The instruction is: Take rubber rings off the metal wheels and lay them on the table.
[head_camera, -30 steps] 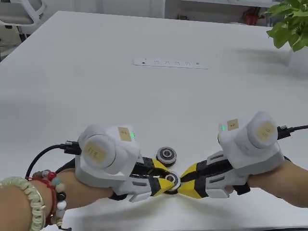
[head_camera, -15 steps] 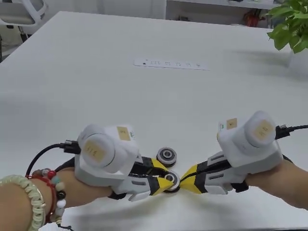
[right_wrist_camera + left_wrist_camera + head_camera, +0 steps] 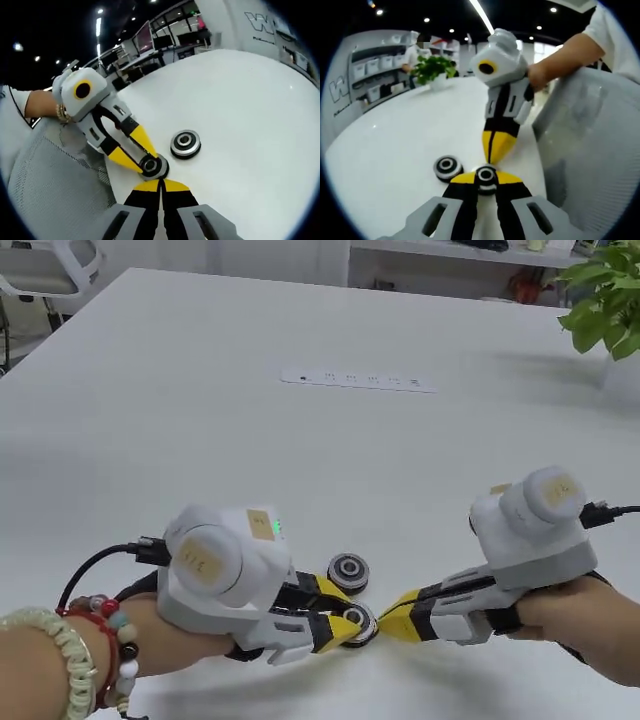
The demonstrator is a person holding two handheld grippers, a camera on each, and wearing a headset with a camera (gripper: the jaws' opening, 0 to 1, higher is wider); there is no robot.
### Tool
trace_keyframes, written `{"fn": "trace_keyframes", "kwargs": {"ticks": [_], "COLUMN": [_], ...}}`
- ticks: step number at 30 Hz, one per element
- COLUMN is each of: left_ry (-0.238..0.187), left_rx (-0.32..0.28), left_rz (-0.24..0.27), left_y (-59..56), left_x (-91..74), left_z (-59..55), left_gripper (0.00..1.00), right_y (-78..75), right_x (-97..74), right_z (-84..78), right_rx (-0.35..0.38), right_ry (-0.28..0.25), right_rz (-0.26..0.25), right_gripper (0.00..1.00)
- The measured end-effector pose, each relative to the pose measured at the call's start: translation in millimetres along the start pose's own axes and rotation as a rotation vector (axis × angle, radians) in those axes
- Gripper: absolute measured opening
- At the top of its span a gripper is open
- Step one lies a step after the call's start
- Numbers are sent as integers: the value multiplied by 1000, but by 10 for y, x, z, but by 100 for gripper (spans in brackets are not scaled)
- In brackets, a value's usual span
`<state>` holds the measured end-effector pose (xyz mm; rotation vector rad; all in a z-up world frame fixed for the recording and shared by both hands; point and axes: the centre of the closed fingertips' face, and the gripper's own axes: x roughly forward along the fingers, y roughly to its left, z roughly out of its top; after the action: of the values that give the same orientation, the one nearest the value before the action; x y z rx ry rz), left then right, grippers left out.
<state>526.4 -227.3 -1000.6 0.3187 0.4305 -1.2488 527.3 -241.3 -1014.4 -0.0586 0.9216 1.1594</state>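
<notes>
While the left gripper (image 3: 347, 628) clamps 1 wheel (image 3: 360, 618), another wheel (image 3: 348, 570) lies near

Table (image 3: 200, 420): smooth white top, satin, soft sheen. Left gripper (image 3: 349, 618) and right gripper (image 3: 386, 626): glossy white-grey plastic housings, matt yellow-black jaws. Clamped wheel (image 3: 360, 621) and free wheel (image 3: 348, 569): bright metal hubs, matt black rubber rings. Bracelets (image 3: 90, 640): polished beads.
</notes>
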Motion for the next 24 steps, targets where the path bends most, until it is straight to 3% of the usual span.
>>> {"fn": "trace_keyframes", "kwargs": {"ticks": [10,24], "left_ry": [2,2], "left_rx": [4,21], "left_rz": [4,10], "left_y": [12,18], "left_x": [-3,-2], "left_z": [-7,-3], "left_gripper": [13,14], "right_y": [43,225], "right_x": [-2,53], "right_z": [81,94], "right_rx": [119,108], "right_ry": [-57,-29], "right_rz": [31,51], "right_gripper": [0,0]}}
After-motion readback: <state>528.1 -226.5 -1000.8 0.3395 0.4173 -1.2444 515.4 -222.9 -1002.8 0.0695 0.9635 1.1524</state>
